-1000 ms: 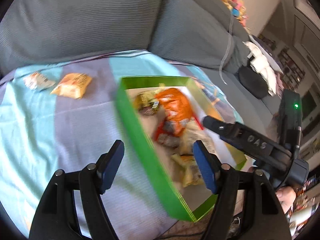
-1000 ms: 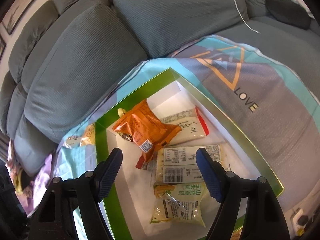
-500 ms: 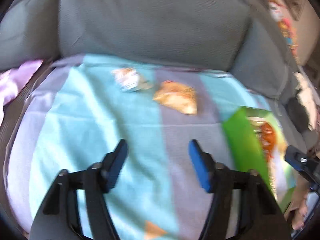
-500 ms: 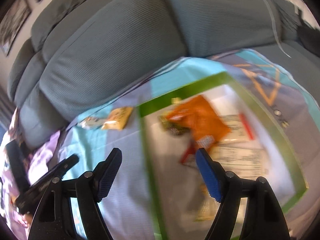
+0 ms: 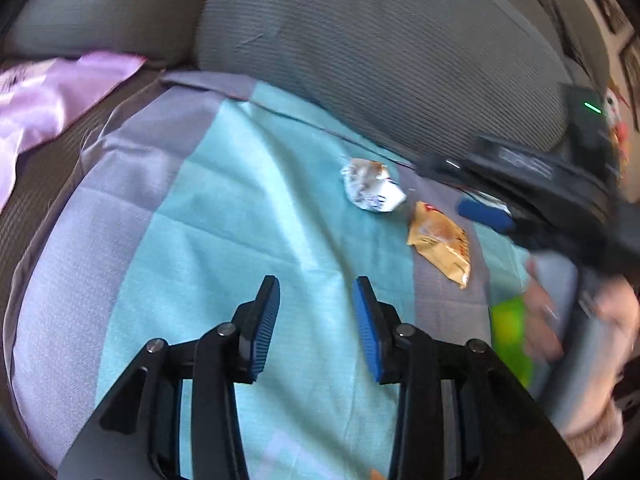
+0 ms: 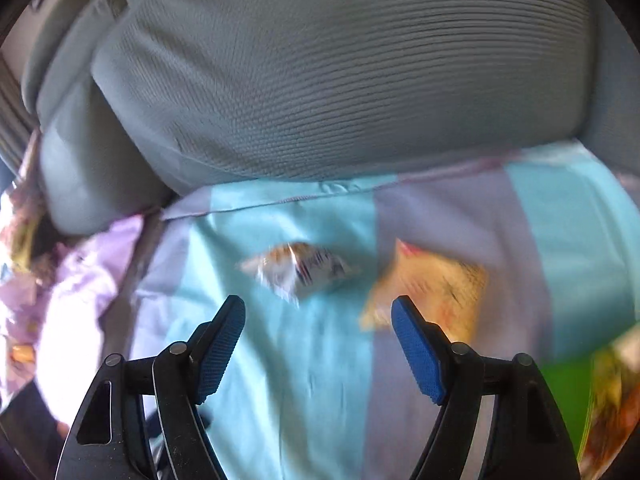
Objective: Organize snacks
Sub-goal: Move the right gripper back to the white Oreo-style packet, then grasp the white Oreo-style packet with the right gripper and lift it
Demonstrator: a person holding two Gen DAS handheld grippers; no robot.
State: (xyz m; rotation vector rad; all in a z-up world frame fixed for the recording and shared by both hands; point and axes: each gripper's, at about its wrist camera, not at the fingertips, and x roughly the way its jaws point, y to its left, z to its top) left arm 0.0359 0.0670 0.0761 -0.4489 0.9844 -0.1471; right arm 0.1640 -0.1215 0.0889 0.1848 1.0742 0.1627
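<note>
Left gripper [image 5: 316, 292]: my jaws are closing with nothing between them; only teal cloth shows in the narrowing gap.
Right gripper [image 6: 318, 316]: my jaws are spread wide and hold nothing; the picture is blurred.
White snack packet [image 5: 372, 190]: crumpled, lying on the teal stripe of the blanket [image 5: 248, 232], close to the sofa's back cushion [image 5: 380, 52], well ahead of my left fingertips. In the right wrist view it [image 6: 304, 270] lies just beyond the gap of my right jaws, nearer the left finger than the right.
Orange-yellow snack packet [image 5: 440, 246]: flat on a grey stripe, just beside the white packet, apart from it by a small gap. In the right wrist view it [image 6: 432, 288] sits just behind my right blue pad [image 6: 416, 354], partly covered by it; I cannot tell whether they touch.
Green box [image 6: 568, 384]: only a green corner shows at the lower right, with blurred wrappers inside; in the left wrist view a green strip [image 5: 510, 336] shows beside the person's hand [image 5: 544, 320].
Right gripper seen from the left: its dark body [image 5: 532, 184] reaches in from the right above the orange-yellow packet.
Lilac cloth [image 5: 44, 96]: bunched on the seat at the blanket's left edge.
</note>
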